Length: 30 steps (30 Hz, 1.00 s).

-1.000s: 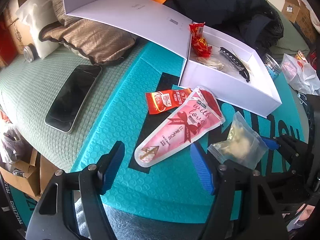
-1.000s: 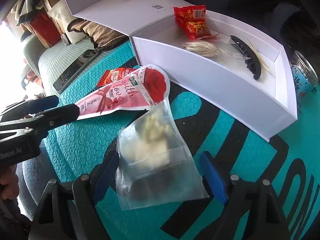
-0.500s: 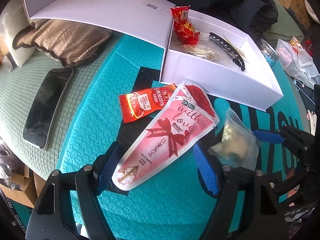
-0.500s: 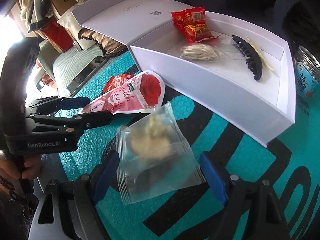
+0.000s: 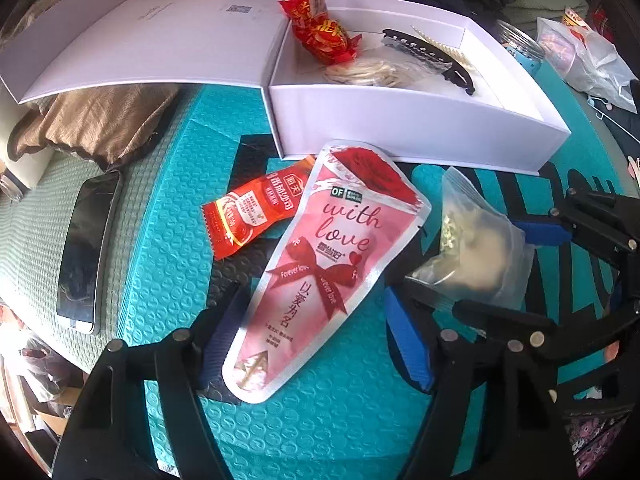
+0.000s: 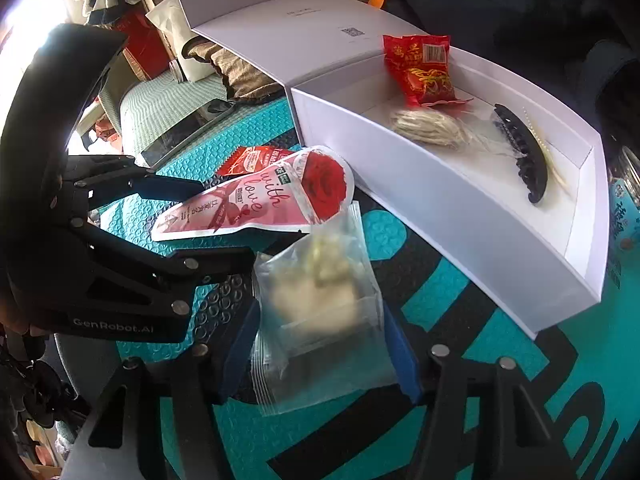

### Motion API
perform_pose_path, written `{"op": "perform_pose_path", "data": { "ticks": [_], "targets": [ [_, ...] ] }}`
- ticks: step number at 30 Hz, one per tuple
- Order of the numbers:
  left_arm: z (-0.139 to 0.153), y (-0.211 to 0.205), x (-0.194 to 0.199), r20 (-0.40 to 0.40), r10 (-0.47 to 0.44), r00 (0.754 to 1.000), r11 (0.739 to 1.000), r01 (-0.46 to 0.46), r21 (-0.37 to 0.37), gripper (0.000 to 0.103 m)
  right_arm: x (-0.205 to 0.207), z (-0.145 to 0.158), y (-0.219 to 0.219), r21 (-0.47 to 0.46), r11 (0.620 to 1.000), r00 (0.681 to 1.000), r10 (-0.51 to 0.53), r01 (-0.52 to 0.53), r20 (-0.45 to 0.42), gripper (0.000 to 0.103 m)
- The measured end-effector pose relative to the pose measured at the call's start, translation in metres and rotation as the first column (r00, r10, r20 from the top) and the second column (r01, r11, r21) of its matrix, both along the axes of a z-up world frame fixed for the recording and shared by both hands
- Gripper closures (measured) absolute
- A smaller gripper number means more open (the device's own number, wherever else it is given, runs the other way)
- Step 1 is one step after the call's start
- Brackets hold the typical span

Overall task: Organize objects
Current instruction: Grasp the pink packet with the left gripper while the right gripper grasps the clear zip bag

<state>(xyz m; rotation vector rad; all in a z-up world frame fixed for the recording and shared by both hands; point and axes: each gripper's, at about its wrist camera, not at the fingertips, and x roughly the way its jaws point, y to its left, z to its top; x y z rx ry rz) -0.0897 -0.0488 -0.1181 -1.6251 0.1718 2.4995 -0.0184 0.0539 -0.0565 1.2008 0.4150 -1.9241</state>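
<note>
A pink "with love" pouch [image 5: 324,264] lies on the teal mat, its narrow end between the open fingers of my left gripper [image 5: 316,344]. A red sauce packet [image 5: 256,212] lies beside it. My right gripper [image 6: 324,348] has narrowed around a clear bag [image 6: 320,304] of pale contents, blue pads at the bag's sides; it shows at right in the left wrist view [image 5: 476,248]. The open white box [image 5: 400,120] behind holds a red snack packet [image 5: 320,28], a pale bundle [image 5: 364,72] and a black hair clip [image 5: 432,56].
A phone [image 5: 86,252] lies on the green cover at left, near a brown cushion [image 5: 92,120]. The box lid [image 5: 152,36] lies open to the left. A jar [image 6: 624,184] stands right of the box, plastic bags [image 5: 588,56] beyond. Dark clothing is behind.
My left gripper has moved forward, so the pink pouch's tip lies between its fingers. My right gripper has narrowed around the clear bag.
</note>
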Motion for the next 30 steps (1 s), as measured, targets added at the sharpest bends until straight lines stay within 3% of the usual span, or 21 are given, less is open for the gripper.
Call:
{"op": "perform_pose_path", "data": {
  "ticks": [1,5,9,26,30],
  "targets": [
    [0.001,0.002,0.001,-0.009,-0.008,1.000,1.000,0.008,0.002,0.049,-0.001,0.000,0.001,0.001,1.000,1.000,0.000,0.000,0.001,0.046],
    [0.002,0.012,0.010,-0.034,-0.027,0.999,1.000,0.027,-0.014,0.055,-0.005,0.001,0.009,0.005,1.000,1.000,-0.007,0.007,0.008,0.050],
    [0.004,0.015,0.020,-0.039,0.010,0.999,1.000,-0.009,0.024,0.061,-0.009,0.001,0.023,0.010,1.000,0.999,-0.028,0.028,0.016,0.053],
    [0.014,0.052,0.086,-0.034,0.072,0.997,0.993,-0.068,0.095,0.062,-0.004,0.004,0.083,0.006,0.998,0.994,-0.064,0.064,0.088,0.055],
    [0.015,0.056,0.097,-0.031,0.080,0.996,0.994,-0.078,0.081,0.061,0.002,0.006,0.091,0.009,0.999,0.994,-0.049,0.048,0.096,0.054]
  ]
}}
